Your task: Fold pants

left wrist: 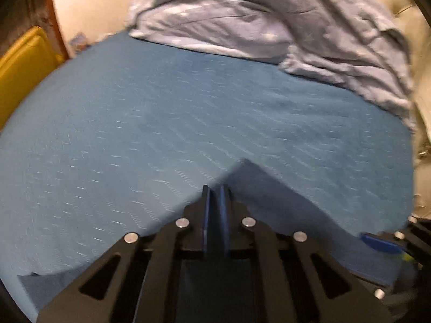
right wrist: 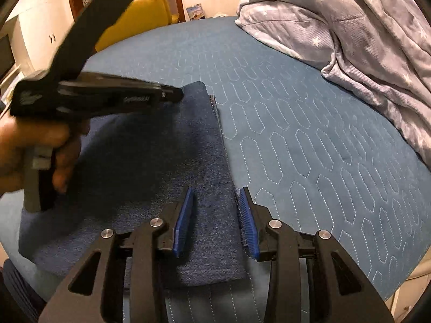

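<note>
The folded navy pants (right wrist: 161, 188) lie flat on the blue quilted bedspread (right wrist: 309, 140). The right gripper (right wrist: 215, 215) hovers partly open over their right edge, empty. The left gripper (left wrist: 215, 204) is nearly closed, holding nothing; its white lettering is too blurred to read.

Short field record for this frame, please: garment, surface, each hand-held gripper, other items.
garment: dark blue pants, folded flat, nothing gripping them
surface: blue quilted bed cover
left hand-held gripper: nearly shut, nothing between the pads, above the pants
right hand-held gripper: open, over the pants' right edge
other items: grey star-print duvet bunched at far right; yellow chair beyond the bed
</note>
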Tool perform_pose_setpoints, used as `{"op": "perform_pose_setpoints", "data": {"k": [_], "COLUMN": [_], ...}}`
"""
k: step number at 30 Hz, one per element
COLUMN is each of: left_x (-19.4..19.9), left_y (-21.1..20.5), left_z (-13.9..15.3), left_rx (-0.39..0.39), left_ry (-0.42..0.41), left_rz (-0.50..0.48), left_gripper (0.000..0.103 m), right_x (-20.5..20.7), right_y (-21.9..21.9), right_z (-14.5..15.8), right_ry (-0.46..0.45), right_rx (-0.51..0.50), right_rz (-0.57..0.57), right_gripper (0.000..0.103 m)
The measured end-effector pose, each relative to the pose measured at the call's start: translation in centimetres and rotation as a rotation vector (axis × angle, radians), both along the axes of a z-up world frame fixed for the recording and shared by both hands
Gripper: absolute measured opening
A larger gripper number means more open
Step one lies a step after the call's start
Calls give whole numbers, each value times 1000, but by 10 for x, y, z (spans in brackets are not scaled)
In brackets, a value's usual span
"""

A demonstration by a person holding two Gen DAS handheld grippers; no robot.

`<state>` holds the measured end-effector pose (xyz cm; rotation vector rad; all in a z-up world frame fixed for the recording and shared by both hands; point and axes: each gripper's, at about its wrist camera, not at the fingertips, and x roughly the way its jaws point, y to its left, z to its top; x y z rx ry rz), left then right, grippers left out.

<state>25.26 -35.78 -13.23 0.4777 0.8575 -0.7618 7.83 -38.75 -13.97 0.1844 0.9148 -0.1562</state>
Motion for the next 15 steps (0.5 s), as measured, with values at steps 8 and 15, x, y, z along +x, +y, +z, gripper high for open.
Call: {"op": "perform_pose_setpoints", "data": {"k": [8, 15], "left_x": [-10, -10], "left_y": [19, 120], "left_z": [7, 48], "left_rx": [-73, -249], "left_ry": [50, 61], "left_rz": [117, 380], "left_gripper": [12, 24], "right_x": [-1, -5], "right_y": [-3, 1], "right_z": [-5, 9], "right_ry": [9, 4], "right_rx": [11, -57], "right_rz": [-16, -69], "right_gripper": [41, 54]}}
